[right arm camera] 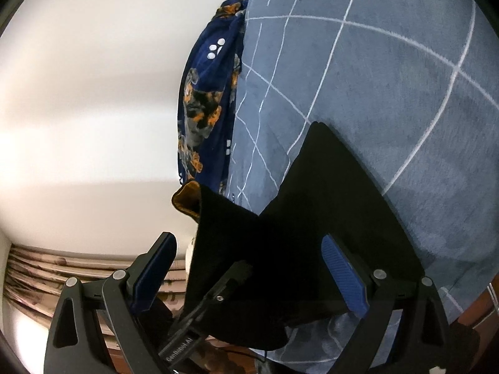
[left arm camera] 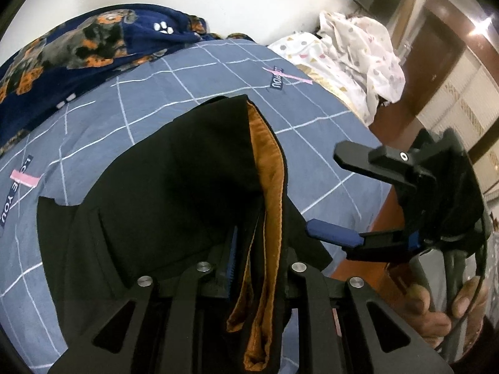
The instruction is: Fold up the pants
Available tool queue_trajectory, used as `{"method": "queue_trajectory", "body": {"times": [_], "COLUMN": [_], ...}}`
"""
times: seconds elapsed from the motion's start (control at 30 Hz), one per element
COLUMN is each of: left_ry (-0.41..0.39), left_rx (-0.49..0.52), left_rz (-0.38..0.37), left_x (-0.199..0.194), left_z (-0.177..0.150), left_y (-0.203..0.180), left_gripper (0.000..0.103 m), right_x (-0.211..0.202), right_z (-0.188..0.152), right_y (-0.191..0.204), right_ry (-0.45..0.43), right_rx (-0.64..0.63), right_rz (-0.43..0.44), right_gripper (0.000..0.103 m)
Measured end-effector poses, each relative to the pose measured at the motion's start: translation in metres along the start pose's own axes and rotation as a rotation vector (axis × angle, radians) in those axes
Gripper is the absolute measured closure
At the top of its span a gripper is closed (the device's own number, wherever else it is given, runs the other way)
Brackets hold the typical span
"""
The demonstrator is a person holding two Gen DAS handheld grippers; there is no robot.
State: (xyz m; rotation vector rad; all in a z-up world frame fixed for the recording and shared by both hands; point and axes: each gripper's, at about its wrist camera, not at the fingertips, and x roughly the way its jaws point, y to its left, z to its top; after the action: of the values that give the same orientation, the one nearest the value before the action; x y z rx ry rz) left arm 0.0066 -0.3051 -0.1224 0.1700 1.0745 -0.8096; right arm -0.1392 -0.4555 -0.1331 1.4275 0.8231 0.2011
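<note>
Black pants [left arm camera: 174, 193] with an orange-brown lining [left arm camera: 271, 168] lie partly spread on the bed. One edge is lifted and runs down between the fingers of my left gripper [left arm camera: 259, 258], which is shut on the cloth; a blue pad [left arm camera: 232, 255] shows beside it. My right gripper [left arm camera: 324, 190] hovers to the right of the pants near the bed's edge, open, gripping nothing. In the right wrist view the right gripper [right arm camera: 249, 258] stands wide open, with the pants [right arm camera: 327, 205] hanging in front of it from the left gripper [right arm camera: 241, 268].
The bed has a blue-grey checked sheet [left arm camera: 156, 99]. A navy dog-print blanket [left arm camera: 78, 46] is bunched along the far side by the white wall. A white spotted cloth [left arm camera: 352, 50] lies at the far right corner. Brown floor [left arm camera: 389, 118] lies beyond the bed's right edge. A hand [left arm camera: 436, 308] holds the right gripper.
</note>
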Motion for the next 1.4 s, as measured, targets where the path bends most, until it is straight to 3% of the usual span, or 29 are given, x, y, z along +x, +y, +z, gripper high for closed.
{"method": "queue_trajectory", "body": {"times": [0.43, 0.6, 0.7, 0.77, 0.83, 0.9, 0.97, 1.03, 1.13, 1.2, 1.3, 1.4], "left_ry": [0.015, 0.069, 0.059, 0.029, -0.023, -0.084, -0.138, -0.166, -0.213, -0.241, -0.267, -0.298], "left_rx": [0.074, 0.195, 0.328, 0.403, 0.437, 0.474, 0.499, 0.482, 0.388, 0.275, 0.116, 0.003], "left_rz": [-0.067, 0.059, 0.138, 0.178, 0.104, 0.058, 0.045, 0.038, 0.1, 0.128, 0.135, 0.112], "left_x": [-0.009, -0.004, -0.008, -0.013, -0.028, -0.044, -0.06, -0.07, -0.082, -0.093, -0.11, -0.127], "left_z": [0.008, 0.015, 0.013, 0.012, 0.016, 0.018, 0.024, 0.031, 0.042, 0.045, 0.038, 0.015], "left_y": [-0.006, -0.025, -0.044, -0.054, -0.06, -0.065, -0.068, -0.065, -0.046, -0.02, 0.023, 0.061], "left_gripper": [0.074, 0.07, 0.067, 0.056, 0.023, 0.011, 0.009, 0.009, 0.009, 0.009, 0.009, 0.009], "right_x": [0.007, 0.006, 0.008, 0.012, 0.012, 0.012, 0.009, 0.006, 0.001, -0.003, -0.006, -0.001], "right_z": [0.0, 0.0, 0.001, 0.001, 0.001, 0.002, 0.003, 0.005, 0.006, 0.007, 0.008, 0.006], "right_y": [-0.003, -0.003, -0.004, -0.003, -0.001, 0.001, 0.0, -0.002, -0.004, -0.002, 0.003, 0.013], "right_ry": [0.012, 0.001, 0.004, 0.017, 0.025, 0.023, 0.013, -0.001, -0.009, -0.013, 0.003, 0.073], "right_rx": [-0.004, -0.014, -0.01, -0.01, -0.019, -0.029, -0.024, -0.013, -0.013, -0.026, -0.059, -0.147], "right_rz": [-0.014, -0.021, -0.021, -0.012, -0.005, 0.0, 0.008, 0.01, 0.015, 0.013, 0.023, 0.013], "right_gripper": [0.009, 0.009, 0.009, 0.009, 0.009, 0.009, 0.009, 0.009, 0.009, 0.009, 0.009, 0.014]}}
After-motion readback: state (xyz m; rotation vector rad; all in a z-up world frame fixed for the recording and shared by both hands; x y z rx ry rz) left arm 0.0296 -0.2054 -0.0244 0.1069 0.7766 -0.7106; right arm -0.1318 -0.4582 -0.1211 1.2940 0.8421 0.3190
